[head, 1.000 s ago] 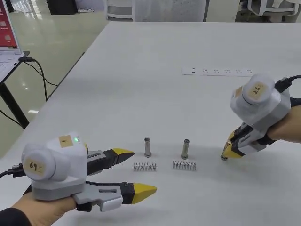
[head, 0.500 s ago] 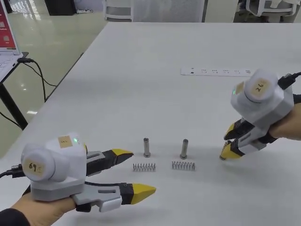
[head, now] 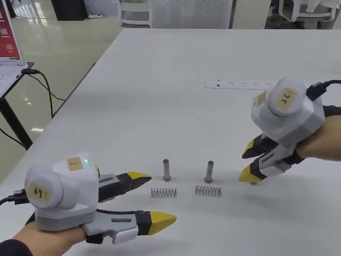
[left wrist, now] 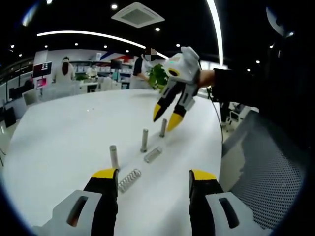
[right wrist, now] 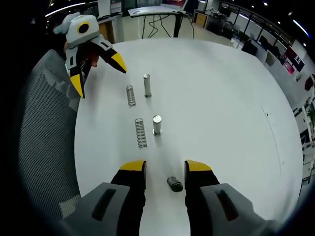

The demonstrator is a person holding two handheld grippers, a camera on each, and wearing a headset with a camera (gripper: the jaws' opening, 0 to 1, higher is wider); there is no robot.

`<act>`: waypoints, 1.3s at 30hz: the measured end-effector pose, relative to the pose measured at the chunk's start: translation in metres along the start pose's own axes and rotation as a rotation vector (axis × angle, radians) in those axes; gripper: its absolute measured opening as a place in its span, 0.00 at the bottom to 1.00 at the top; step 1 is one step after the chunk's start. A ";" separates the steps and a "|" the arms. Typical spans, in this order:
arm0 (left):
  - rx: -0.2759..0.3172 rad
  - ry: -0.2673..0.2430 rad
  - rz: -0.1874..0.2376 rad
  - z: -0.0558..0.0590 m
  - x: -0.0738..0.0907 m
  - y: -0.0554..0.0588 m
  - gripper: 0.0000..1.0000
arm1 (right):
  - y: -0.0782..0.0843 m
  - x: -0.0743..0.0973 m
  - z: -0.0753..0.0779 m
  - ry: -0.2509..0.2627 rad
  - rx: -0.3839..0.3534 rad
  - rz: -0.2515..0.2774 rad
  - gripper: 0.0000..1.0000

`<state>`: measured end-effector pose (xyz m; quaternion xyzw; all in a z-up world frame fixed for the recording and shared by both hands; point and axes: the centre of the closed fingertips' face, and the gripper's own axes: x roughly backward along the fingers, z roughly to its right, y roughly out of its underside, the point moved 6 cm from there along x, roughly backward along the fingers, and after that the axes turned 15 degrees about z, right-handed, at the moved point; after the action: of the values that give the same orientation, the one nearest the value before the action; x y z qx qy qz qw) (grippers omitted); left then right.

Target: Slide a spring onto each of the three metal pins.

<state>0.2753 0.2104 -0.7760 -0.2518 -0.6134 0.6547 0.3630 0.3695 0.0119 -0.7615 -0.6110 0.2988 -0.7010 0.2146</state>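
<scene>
Two metal pins (head: 167,169) (head: 209,172) stand upright on the white table, each with a spring (head: 163,192) (head: 208,190) lying flat just in front of it. A third pin (right wrist: 174,184) stands between the jaws of my open right gripper (head: 246,164), untouched by them; in the left gripper view it is the farthest pin (left wrist: 163,127). My left gripper (head: 152,196) is open and empty at the near left, its jaws pointing at the left spring (left wrist: 129,180). In the right gripper view the springs (right wrist: 130,95) (right wrist: 141,132) lie left of their pins.
A white power strip (head: 242,84) lies farther back on the table (head: 160,96). The table's left edge drops to the floor, where a laptop (head: 8,48) sits on a side stand with cables. A mesh chair (right wrist: 47,128) is close to the near edge.
My right gripper was shut around the third pin; it has opened and lifted a little, leaving the pin standing. The left gripper has stayed put.
</scene>
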 end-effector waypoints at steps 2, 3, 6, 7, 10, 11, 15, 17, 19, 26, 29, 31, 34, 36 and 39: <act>0.000 0.001 -0.001 0.000 0.000 0.000 0.53 | -0.001 -0.002 -0.003 -0.007 0.003 -0.001 0.29; 0.000 0.002 -0.002 0.000 0.000 0.000 0.53 | -0.001 -0.003 -0.004 -0.011 0.004 -0.001 0.29; -0.002 0.003 -0.005 0.000 -0.001 0.000 0.53 | -0.003 -0.008 -0.009 -0.029 0.010 -0.002 0.27; -0.002 0.003 -0.005 0.000 -0.001 0.000 0.53 | -0.003 -0.009 -0.011 -0.034 0.013 -0.003 0.26; -0.001 0.004 -0.005 0.001 -0.001 0.000 0.53 | -0.005 -0.013 -0.015 -0.047 0.020 -0.004 0.26; -0.001 0.005 -0.005 0.001 -0.001 0.000 0.52 | -0.005 -0.015 -0.015 -0.050 0.020 -0.004 0.25; -0.001 0.005 -0.002 0.002 -0.001 0.000 0.52 | -0.006 -0.021 -0.018 -0.068 0.031 -0.008 0.25; -0.001 0.006 -0.002 0.002 -0.001 0.000 0.52 | -0.007 -0.023 -0.018 -0.074 0.029 -0.009 0.24; -0.002 0.006 -0.001 0.002 -0.002 0.000 0.52 | -0.006 -0.026 -0.019 -0.077 0.034 -0.014 0.24; -0.001 0.011 -0.003 0.002 -0.003 0.001 0.52 | -0.006 -0.035 -0.026 -0.100 0.044 -0.025 0.22; 0.000 0.013 -0.003 0.003 -0.003 0.001 0.52 | -0.007 -0.038 -0.027 -0.107 0.045 -0.027 0.21; 0.000 0.012 -0.003 0.003 -0.003 0.001 0.52 | -0.007 -0.041 -0.028 -0.112 0.047 -0.032 0.20; 0.000 0.013 -0.004 0.003 -0.003 0.001 0.51 | -0.004 -0.045 -0.029 -0.113 0.056 -0.048 0.19; 0.001 0.013 -0.004 0.003 -0.003 0.002 0.51 | -0.002 -0.048 -0.029 -0.115 0.063 -0.060 0.18; 0.001 0.014 -0.005 0.003 -0.003 0.002 0.51 | -0.001 -0.051 -0.030 -0.119 0.061 -0.060 0.17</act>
<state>0.2745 0.2062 -0.7778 -0.2545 -0.6111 0.6523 0.3691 0.3485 0.0515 -0.8001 -0.6533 0.2455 -0.6785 0.2294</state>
